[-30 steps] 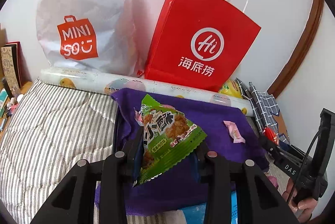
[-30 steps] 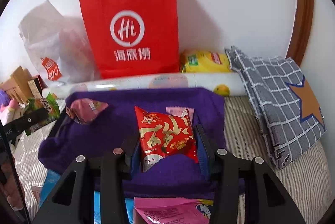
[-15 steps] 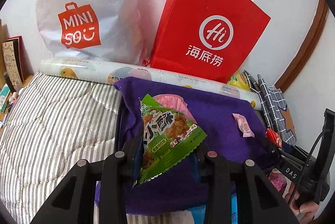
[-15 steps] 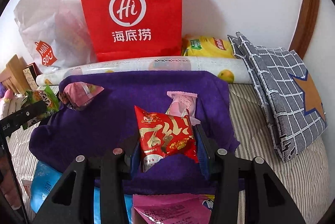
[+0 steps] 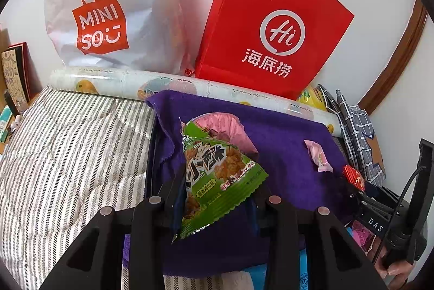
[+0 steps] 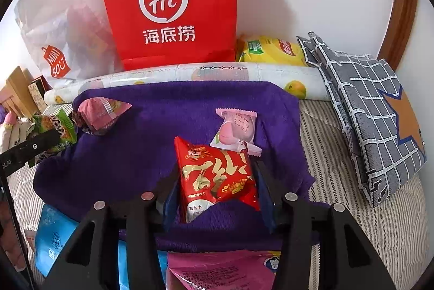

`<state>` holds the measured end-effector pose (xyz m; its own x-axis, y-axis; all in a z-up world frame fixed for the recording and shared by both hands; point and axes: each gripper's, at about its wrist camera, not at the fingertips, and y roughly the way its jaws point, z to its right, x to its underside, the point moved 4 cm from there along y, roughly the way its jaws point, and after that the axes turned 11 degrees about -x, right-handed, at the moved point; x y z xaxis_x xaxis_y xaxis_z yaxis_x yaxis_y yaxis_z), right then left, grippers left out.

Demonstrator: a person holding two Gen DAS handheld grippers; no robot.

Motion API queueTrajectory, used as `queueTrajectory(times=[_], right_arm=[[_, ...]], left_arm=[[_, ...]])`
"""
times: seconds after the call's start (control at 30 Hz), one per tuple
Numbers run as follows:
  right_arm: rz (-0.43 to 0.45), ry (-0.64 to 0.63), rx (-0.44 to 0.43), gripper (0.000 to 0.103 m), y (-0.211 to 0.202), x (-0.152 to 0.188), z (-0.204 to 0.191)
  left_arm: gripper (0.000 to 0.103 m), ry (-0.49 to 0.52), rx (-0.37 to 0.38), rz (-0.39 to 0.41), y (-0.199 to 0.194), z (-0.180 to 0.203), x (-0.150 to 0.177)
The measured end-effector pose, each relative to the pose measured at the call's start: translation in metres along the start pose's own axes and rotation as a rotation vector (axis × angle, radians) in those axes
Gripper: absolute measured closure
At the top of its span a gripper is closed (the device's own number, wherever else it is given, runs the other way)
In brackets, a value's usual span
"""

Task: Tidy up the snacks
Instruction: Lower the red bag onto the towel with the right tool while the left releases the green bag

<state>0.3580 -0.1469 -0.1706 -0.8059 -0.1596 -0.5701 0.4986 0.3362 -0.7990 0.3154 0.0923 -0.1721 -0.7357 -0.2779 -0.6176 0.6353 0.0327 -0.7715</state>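
My left gripper (image 5: 214, 195) is shut on a green snack packet (image 5: 217, 176) and holds it above the left part of a purple towel (image 5: 282, 143). My right gripper (image 6: 217, 187) is shut on a red snack packet (image 6: 217, 179) over the towel's (image 6: 162, 132) front right. A dark pink round snack (image 6: 100, 113) lies at the towel's far left, and a pale pink wrapped snack (image 6: 238, 127) lies just beyond the red packet. The green packet also shows in the right wrist view (image 6: 54, 127).
A red paper bag (image 6: 171, 2) and a white Miniso plastic bag (image 5: 108, 8) stand against the wall behind a rolled printed sheet (image 6: 190, 73). A yellow pack (image 6: 271, 48) and a grey checked cloth (image 6: 366, 105) lie at the right. Blue and pink packs (image 6: 217, 271) lie under the towel's front edge.
Both grippers have moved forward and a little higher over the towel, each still holding its packet. The two pink snacks on the towel now show more fully.
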Motion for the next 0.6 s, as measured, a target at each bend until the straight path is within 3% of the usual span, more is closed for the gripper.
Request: queueTrajectory(times=[0.17,0.23,0.47,0.6], right_arm=[[0.007,-0.006,-0.021,0.047,-0.003,0.000,-0.003],[0.017,-0.005,-0.037,0.036,-0.005,-0.002,-0.004],[0.066,0.016,-0.059,0.024,-0.015,-0.007,-0.003],[0.076,0.028,-0.039,0.016,-0.020,-0.009,0.001]], left_arm=[[0.068,-0.005,0.007,-0.012,0.001,0.000,0.001],[0.068,-0.005,0.005,-0.020,0.002,0.001,0.002],[0.067,-0.008,0.002,-0.036,0.005,0.000,0.003],[0.048,0.001,0.005,-0.021,0.001,0.001,0.001]])
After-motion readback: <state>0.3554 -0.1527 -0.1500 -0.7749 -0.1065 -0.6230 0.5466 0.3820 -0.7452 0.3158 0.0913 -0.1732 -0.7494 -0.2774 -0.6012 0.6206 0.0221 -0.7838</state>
